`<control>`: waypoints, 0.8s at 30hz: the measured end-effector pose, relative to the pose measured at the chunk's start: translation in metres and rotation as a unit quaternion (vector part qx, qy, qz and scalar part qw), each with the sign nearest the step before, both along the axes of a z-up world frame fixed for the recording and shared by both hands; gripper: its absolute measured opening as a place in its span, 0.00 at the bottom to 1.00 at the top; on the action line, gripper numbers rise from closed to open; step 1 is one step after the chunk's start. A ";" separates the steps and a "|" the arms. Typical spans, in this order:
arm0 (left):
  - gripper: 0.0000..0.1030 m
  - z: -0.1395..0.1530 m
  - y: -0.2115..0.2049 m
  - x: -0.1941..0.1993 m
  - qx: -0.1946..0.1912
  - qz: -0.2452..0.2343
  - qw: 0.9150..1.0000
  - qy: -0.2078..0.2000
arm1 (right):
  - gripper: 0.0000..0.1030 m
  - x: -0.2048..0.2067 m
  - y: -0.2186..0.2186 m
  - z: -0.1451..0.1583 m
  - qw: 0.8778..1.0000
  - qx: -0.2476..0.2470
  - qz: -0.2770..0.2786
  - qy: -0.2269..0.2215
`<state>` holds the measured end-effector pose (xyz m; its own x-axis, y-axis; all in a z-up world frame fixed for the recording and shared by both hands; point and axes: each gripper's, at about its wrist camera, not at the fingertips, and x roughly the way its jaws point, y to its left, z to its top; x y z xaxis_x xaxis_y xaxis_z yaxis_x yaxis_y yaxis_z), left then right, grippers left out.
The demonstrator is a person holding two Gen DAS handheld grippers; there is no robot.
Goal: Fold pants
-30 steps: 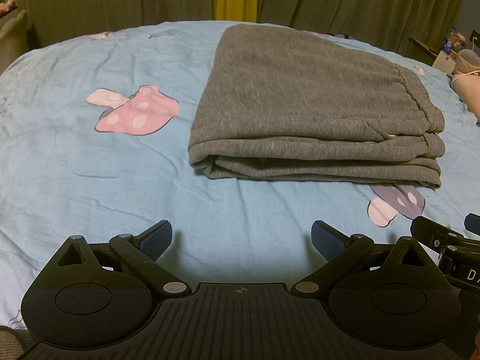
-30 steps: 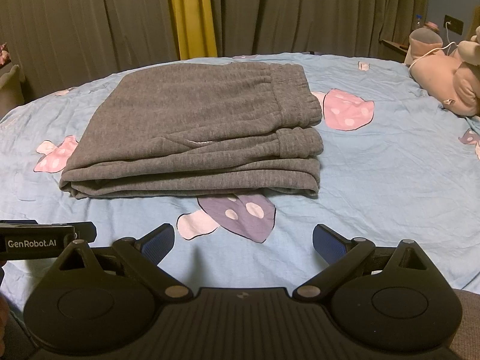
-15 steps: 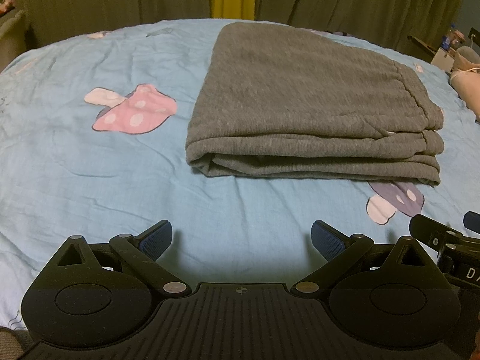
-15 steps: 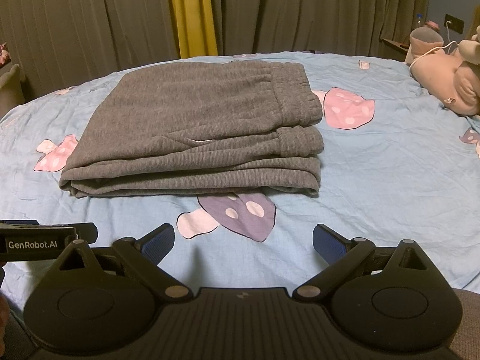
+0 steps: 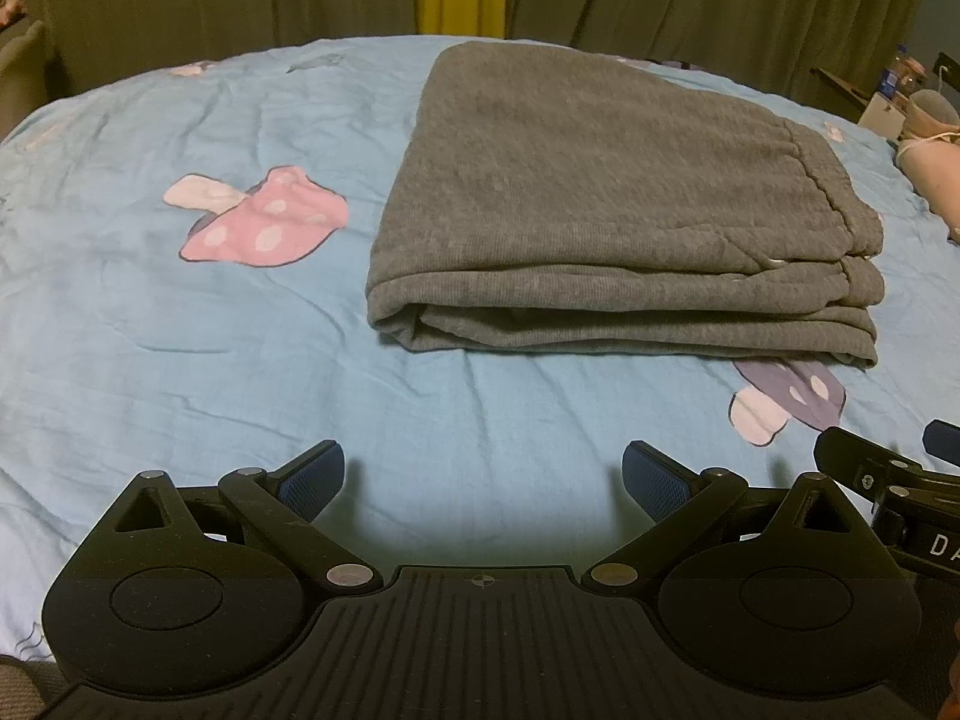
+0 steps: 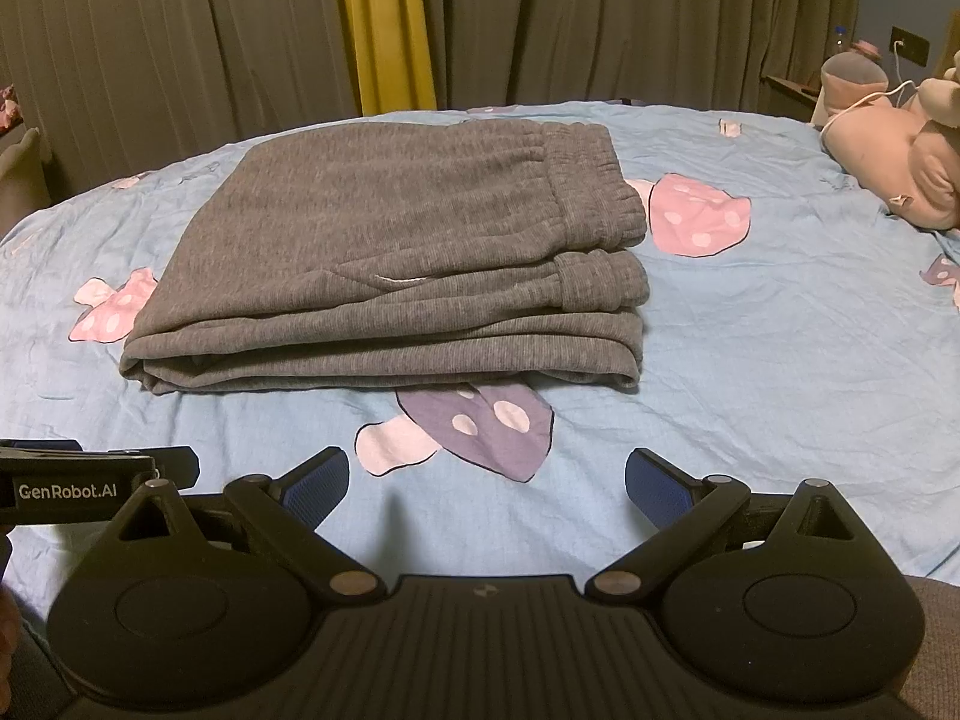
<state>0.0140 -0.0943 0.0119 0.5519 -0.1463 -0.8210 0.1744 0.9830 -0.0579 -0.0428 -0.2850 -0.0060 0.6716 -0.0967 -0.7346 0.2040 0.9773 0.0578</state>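
Observation:
The grey pants lie folded in a flat stack on the blue bedsheet, waistband on the right side. They also show in the right wrist view. My left gripper is open and empty, held back from the pants' near edge. My right gripper is open and empty, also short of the pants, above a purple mushroom print. The right gripper's tip shows at the right edge of the left wrist view; the left gripper's body shows at the left of the right wrist view.
A pink plush toy with a white cable lies at the bed's right. Dark curtains with a yellow strip hang behind the bed. A side table with bottles stands at the far right. Pink mushroom prints mark the sheet.
Both grippers have stayed open. The left wrist view has shifted very slightly, so the pants sit a little higher and to the left; otherwise nothing has moved.

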 end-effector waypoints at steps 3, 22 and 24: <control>0.99 0.000 0.000 0.000 0.000 -0.001 1.000 0.000 | 0.96 0.000 0.000 0.000 1.000 0.000 0.000 -0.001; 0.99 0.002 0.002 0.000 -0.013 -0.002 1.000 0.002 | 0.96 0.000 0.001 0.000 1.000 -0.002 0.002 -0.001; 0.99 0.001 0.002 0.000 -0.013 -0.003 1.000 0.003 | 0.96 0.000 0.001 0.000 1.000 -0.002 0.002 -0.001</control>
<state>0.0142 -0.0923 0.0132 0.5461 -0.1704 -0.8202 0.1799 0.9801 -0.0838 -0.0430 -0.2838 -0.0056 0.6740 -0.0968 -0.7324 0.1999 0.9783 0.0547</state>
